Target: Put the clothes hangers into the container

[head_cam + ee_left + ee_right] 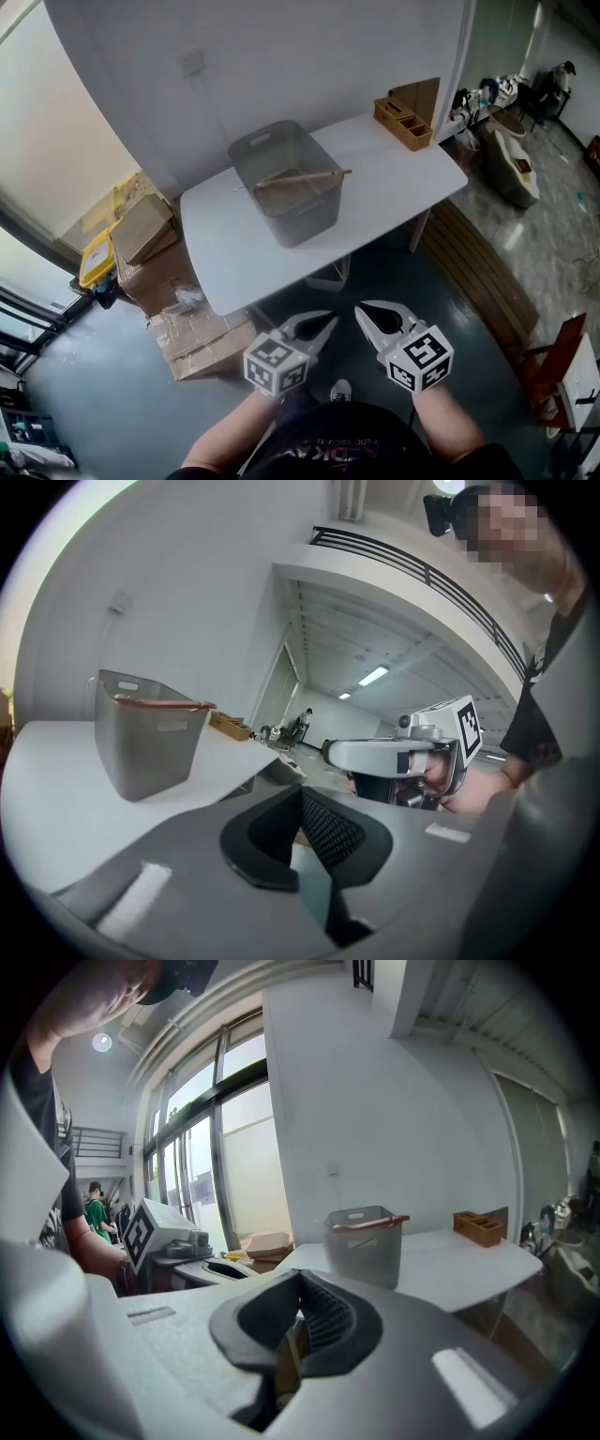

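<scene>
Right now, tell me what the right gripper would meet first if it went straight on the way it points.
The right gripper, jaws shut and empty, would probably meet the near edge of the white table first, the grey plastic container just beyond; depth is unclear.

We see 1 wooden hanger [302, 177] lying across the rim of the grey open-topped container [291, 214], 1 end poking past its right side. The container stands upright on the white table [394, 178].

White table [394, 183] stood against the wall, a wooden organiser [403, 123] at its far right corner. Cardboard boxes [202, 342] lay stacked on the floor beside its left end.
</scene>
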`<state>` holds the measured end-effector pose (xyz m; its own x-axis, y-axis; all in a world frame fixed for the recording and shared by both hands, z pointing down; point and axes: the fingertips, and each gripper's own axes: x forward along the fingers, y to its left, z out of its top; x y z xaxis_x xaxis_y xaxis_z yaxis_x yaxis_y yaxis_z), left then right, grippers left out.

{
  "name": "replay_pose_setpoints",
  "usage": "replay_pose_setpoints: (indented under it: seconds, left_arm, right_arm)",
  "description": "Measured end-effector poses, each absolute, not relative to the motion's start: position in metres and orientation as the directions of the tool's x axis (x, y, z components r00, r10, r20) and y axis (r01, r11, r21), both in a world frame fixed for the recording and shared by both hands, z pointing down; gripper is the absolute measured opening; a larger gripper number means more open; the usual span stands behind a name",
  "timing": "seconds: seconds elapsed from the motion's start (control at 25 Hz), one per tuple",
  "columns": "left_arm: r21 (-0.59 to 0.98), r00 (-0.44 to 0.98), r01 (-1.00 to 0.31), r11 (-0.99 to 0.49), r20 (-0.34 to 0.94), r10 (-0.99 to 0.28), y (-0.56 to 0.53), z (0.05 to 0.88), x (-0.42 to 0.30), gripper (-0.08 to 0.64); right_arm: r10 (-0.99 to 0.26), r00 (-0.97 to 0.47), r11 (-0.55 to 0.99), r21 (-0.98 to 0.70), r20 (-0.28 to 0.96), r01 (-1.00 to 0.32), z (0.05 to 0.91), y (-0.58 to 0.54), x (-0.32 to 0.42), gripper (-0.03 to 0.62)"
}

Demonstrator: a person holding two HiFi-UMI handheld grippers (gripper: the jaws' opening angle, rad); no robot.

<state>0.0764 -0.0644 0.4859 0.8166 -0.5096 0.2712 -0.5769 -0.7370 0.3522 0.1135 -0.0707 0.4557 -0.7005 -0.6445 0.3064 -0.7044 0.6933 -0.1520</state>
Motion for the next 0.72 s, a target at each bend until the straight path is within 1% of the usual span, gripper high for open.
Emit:
replay_pose_setpoints:
  seconds: [0.12, 0.32, 0.56, 0.72]
  left_arm:
    - [0.367, 0.805, -0.593, -0.717, 0.294, -0.515, -0.041, 0.495, 0.080, 0.000]
    - [0.348, 0.795, -0.604, -0.718, 0.326, -0.511, -0.009, 0.501, 0.081, 0.000]
    - [0.329, 0.794, -0.606, -0.725, 0.315, -0.521, 0.008, 0.495, 0.073, 0.000]
    - [0.333, 0.790, -0.612, -0.717, 0.296, -0.537, 0.008, 0.489, 0.068, 0.000]
  right_arm:
    - [-0.620, -0.721, 0.697, -0.204, 0.311, -0.687, 0.466, -0.047, 0.118, 0.003]
    - [-0.590, -0.745, 0.697, -0.268, 0.313, -0.665, 0.475, -0.010, 0.122, 0.003]
    - [-0.562, -0.759, 0.697, -0.305, 0.330, -0.649, 0.488, 0.018, 0.113, 0.003]
    - [-0.539, -0.767, 0.713, -0.296, 0.349, -0.636, 0.489, 0.020, 0.105, 0.003]
